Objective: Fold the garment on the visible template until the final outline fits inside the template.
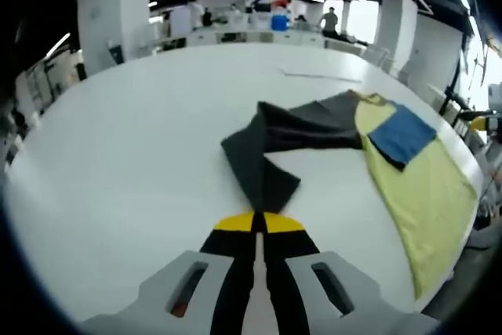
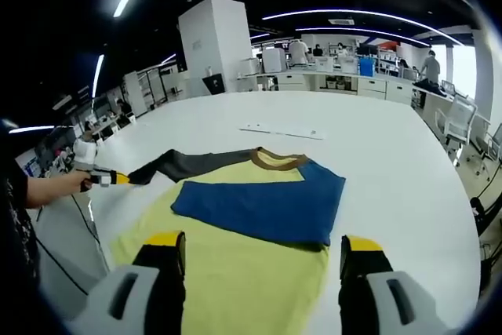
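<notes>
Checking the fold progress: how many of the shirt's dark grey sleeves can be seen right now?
1: the dark grey sleeve stretches across the white table, its cuff pinched in the left gripper. A second may lie hidden under the folded blue panel.

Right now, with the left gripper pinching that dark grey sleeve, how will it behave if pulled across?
Likely floppy: the sleeve lies creased and doubled over on the table. Probably light, since the left gripper holds just its tip. Pulling may drag the yellow shirt body.

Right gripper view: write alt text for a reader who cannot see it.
A yellow garment with a blue panel folded over it lies on a white table. The right claw hovers open above it; the left claw pinches the dark sleeve.
</notes>
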